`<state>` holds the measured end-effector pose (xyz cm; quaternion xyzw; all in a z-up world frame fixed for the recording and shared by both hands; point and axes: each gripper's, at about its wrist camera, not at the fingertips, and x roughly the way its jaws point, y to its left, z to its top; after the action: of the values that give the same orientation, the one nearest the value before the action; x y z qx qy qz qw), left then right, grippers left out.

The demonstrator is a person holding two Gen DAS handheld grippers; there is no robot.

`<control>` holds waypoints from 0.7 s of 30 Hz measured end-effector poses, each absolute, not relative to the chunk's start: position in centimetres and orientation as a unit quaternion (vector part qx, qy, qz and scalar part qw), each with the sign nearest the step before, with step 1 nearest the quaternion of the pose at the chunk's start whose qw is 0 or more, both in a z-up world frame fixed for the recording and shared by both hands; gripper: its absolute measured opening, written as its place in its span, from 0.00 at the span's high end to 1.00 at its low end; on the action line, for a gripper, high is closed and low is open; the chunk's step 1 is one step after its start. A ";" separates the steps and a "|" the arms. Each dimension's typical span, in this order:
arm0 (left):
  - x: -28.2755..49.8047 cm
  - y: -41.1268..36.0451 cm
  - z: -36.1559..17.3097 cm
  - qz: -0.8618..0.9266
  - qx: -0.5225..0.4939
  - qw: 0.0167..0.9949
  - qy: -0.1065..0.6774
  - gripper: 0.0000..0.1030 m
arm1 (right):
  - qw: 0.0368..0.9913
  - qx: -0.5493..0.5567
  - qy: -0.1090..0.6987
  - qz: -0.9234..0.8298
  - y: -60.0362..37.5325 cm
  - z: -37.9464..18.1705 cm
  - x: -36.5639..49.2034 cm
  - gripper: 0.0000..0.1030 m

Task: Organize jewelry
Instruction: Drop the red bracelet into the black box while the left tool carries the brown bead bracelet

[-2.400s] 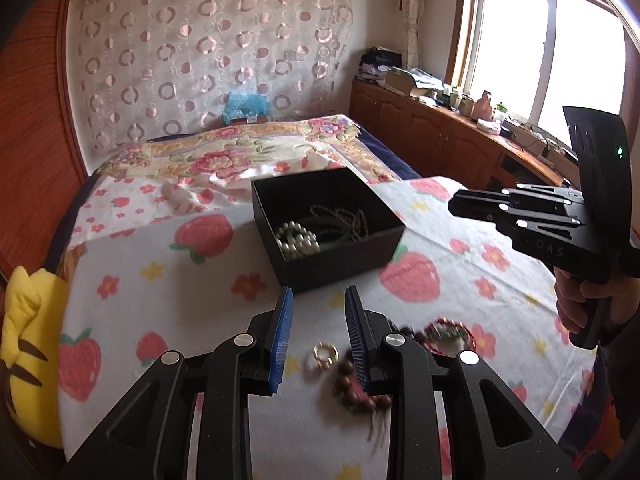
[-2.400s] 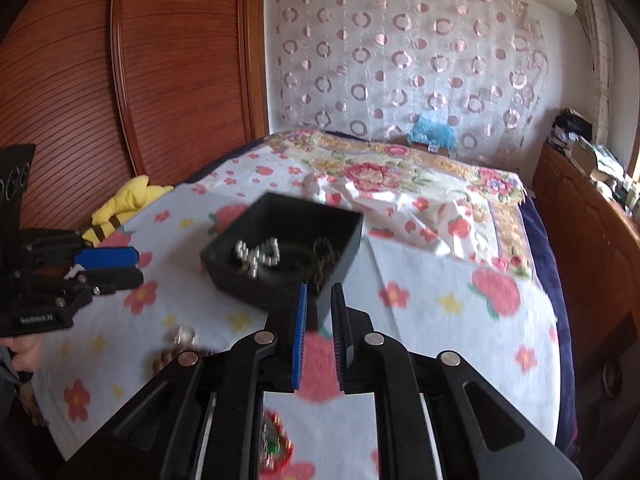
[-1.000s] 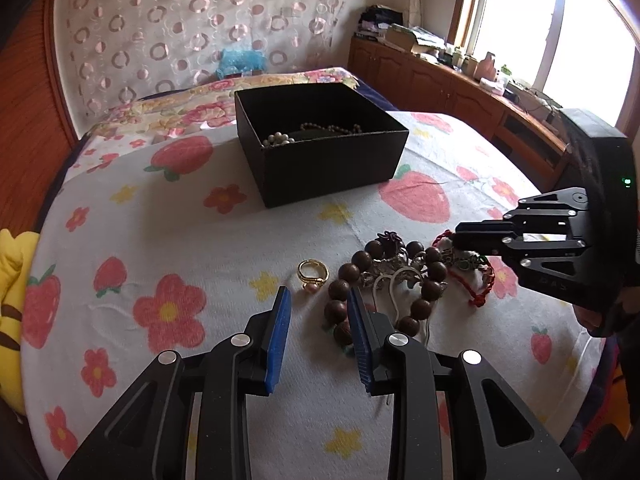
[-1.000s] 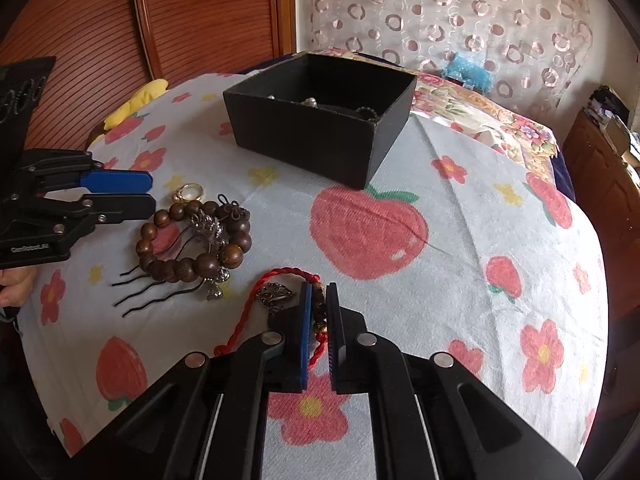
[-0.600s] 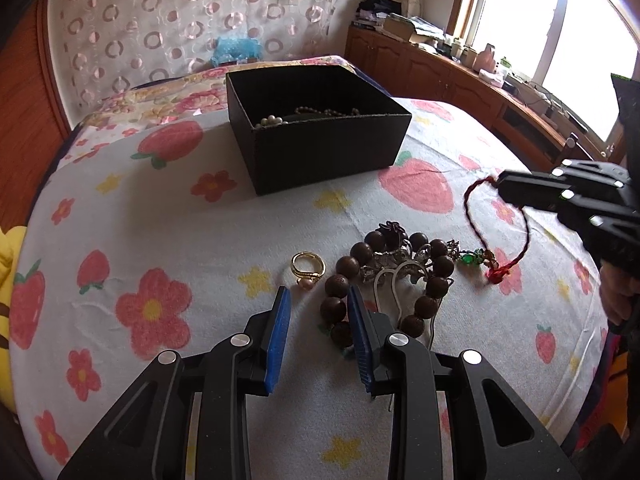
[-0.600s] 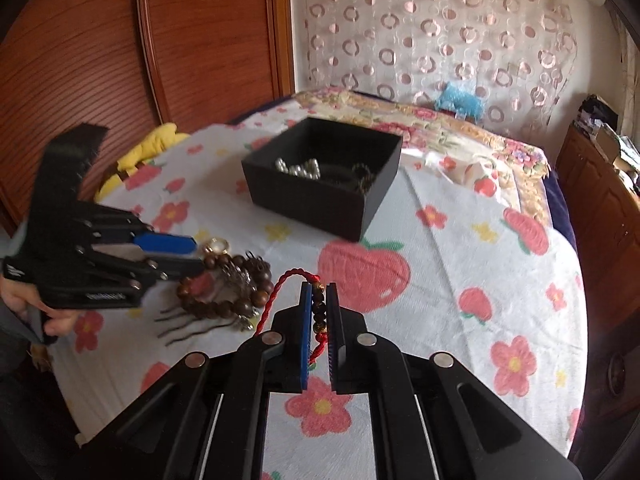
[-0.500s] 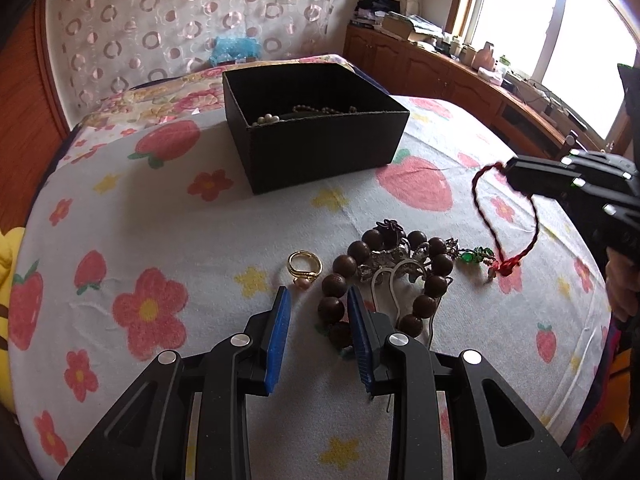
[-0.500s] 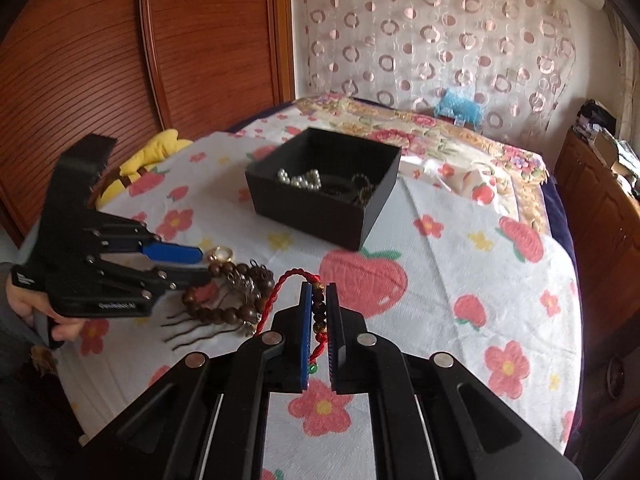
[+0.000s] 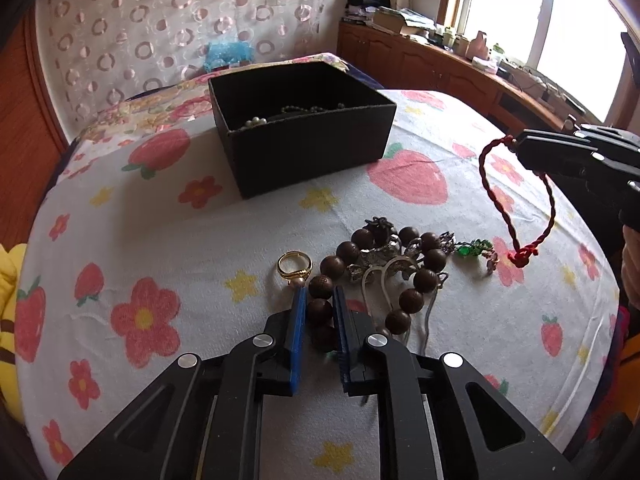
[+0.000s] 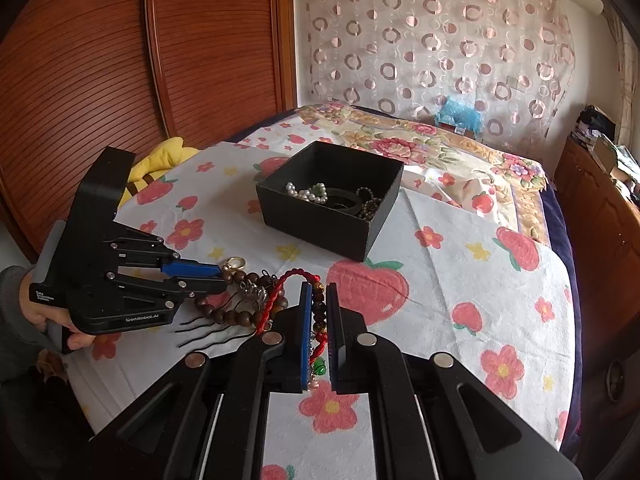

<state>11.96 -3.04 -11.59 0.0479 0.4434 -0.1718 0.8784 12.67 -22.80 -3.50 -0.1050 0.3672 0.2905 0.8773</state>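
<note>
- Left gripper (image 9: pixel 319 312) is closing its jaws around the beads (image 9: pixel 412 300), with one or two brown beads at the near side of the loop between the pads; I judge the pads are at or near contact.
- Right gripper (image 10: pixel 319 308) is clamped on the cord (image 9: pixel 516 196), a red twisted bracelet that hangs from its tip as a limp loop, knot lowest, clear of the cloth (image 9: pixel 200 240).
- Cord is light and soft, I judge; it swings freely, so a pinch on the strand is enough, but the dangling charms could snag.
- Beads lie on the cloth just beside the ring (image 9: pixel 295 266), with silver pieces and hairpins tangled inside the loop.
- Beads look hard, round and smooth, so they may roll out of a pinch; I would grip across one bead or the string between two.
- Lifting may drag the tangled silver pieces along.
- Ring is small and stiff; it needs a pinch across the band.
- Box (image 9: pixel 304 136) stands farther back, open, already holding pearls and chains.
</note>
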 end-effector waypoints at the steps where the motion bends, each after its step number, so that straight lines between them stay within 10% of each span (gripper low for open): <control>1: 11.8 -3.0 -11.3 -0.173 0.044 0.880 0.439 0.88 | 0.878 -0.105 0.367 0.289 -22.8 -3.4 12.6 0.92; 21: 10.2 -4.2 -3.0 -0.216 0.020 0.913 0.345 0.88 | 0.886 -0.105 0.351 0.284 -22.9 -2.2 12.1 0.92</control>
<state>10.15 -4.17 -3.01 0.0196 0.3446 -0.2165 0.9132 12.11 -22.91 -2.22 -0.1046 0.3512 0.2843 0.8860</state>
